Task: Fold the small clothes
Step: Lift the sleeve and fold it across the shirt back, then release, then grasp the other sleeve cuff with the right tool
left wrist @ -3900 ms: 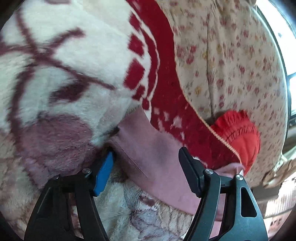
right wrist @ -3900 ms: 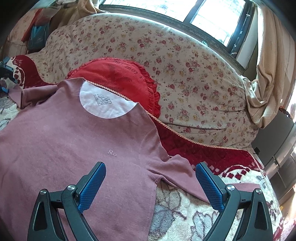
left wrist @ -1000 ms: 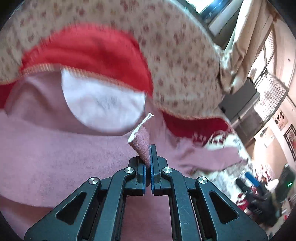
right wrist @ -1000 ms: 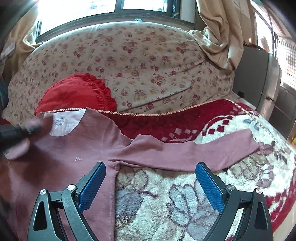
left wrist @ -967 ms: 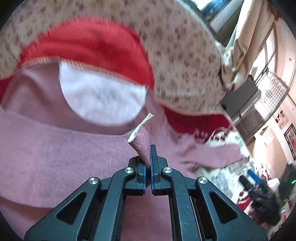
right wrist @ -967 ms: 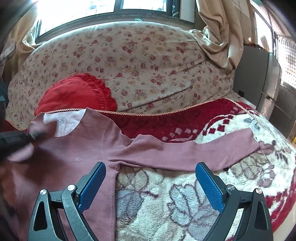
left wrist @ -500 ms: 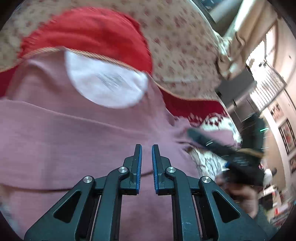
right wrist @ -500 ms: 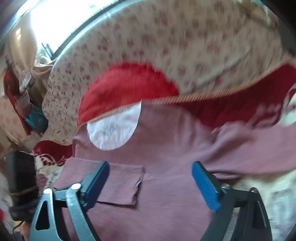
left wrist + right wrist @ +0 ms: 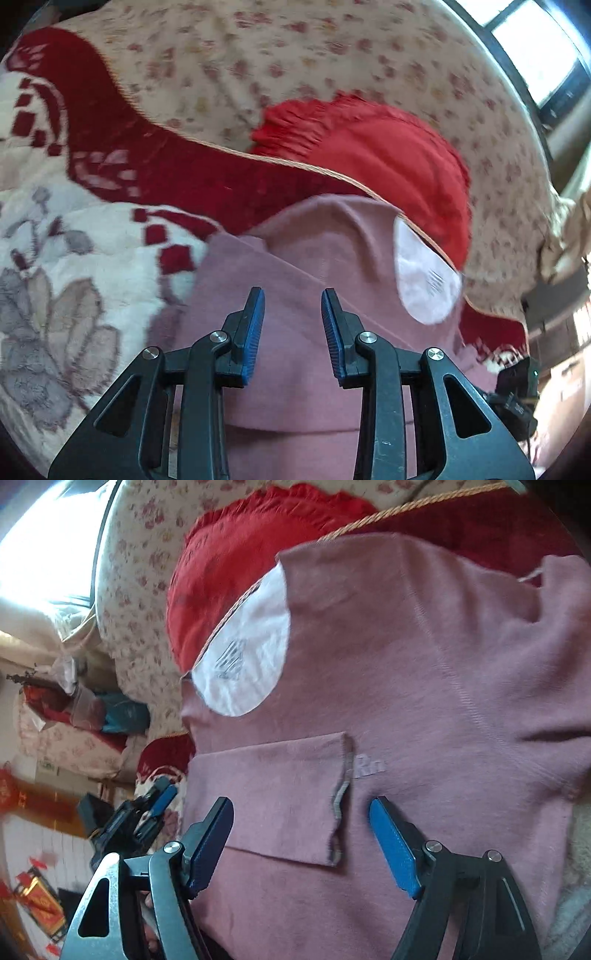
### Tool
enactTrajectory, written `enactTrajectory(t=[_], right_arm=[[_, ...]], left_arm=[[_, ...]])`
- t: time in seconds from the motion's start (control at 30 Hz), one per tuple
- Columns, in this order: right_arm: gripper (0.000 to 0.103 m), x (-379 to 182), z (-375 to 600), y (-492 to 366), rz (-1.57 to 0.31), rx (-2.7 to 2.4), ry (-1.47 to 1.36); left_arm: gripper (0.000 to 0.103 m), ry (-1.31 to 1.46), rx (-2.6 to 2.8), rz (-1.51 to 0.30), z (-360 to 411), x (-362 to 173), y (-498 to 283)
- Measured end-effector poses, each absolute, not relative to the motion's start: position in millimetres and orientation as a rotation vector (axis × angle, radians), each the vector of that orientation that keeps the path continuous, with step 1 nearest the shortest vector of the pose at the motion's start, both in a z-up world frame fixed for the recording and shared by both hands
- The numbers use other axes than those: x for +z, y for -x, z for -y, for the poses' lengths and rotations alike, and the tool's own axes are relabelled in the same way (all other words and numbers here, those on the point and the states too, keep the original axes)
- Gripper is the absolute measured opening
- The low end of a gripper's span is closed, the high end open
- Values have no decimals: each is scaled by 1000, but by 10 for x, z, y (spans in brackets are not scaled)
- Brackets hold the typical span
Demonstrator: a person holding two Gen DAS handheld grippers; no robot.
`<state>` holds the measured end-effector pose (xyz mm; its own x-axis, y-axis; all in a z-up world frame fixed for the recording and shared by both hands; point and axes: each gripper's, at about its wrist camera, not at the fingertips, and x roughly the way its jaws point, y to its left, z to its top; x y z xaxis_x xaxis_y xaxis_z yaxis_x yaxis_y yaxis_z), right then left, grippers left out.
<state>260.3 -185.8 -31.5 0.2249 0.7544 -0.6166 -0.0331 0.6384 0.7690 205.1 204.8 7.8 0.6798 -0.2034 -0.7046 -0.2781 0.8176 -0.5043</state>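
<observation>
A dusty pink long-sleeved top [image 9: 424,686] lies flat on a floral blanket, its white neck lining [image 9: 247,653] toward a red cushion. One sleeve [image 9: 273,797] lies folded across the chest, its cuff beside the small letters. My right gripper [image 9: 301,814] is open and empty, hovering over that folded sleeve. My left gripper [image 9: 291,306] is open and empty above the top's [image 9: 317,280] shoulder side; it also shows in the right wrist view [image 9: 147,812], at the left edge of the top.
A red ruffled cushion [image 9: 388,155] rests against a floral sofa back [image 9: 258,62]. The cream and red blanket [image 9: 66,251] spreads to the left. A window [image 9: 40,542] is behind the sofa. Cluttered room items [image 9: 40,890] lie beyond.
My left gripper let go of the sleeve cuff, opened wider and swung left. The sleeve now lies across the chest. My right gripper moved in over the top and tilted.
</observation>
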Motion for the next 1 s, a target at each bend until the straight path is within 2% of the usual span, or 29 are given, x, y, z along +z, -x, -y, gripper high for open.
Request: enactTrajectory(t=[0.1, 0.17, 0.27, 0.4, 0.5, 0.53, 0.57, 0.8, 1.0], right_arm=[[74, -351, 1767, -2687, -1255, 635, -712], [49, -361, 1736, -2721, -1254, 637, -712], [34, -447, 1738, -2717, -1279, 627, -719], [31, -468, 1729, -2760, -1253, 618, -725], [14, -510, 1685, -2829, -1244, 598, -711], [5, -517, 1661, -2847, -1245, 598, -698], [3, -508, 1635, -2851, -1241, 604, -673], [2, 113, 1878, -2837, -1008, 549, -497], [2, 42, 2475, -2918, -1002, 368, -539]], left_arm=[[29, 664, 64, -832, -2133, 62, -2030], [29, 667, 73, -822, -2156, 82, -2019], [29, 687, 102, -812, -2209, 88, -2014], [29, 741, 159, -808, -2356, 28, -1987], [29, 789, 242, -771, -2537, 17, -1901], [29, 798, 266, -757, -2583, 24, -1874], [29, 809, 293, -734, -2641, 36, -1834], [30, 787, 317, -711, -2648, 65, -1828], [29, 723, 236, -746, -2442, 70, -1932]])
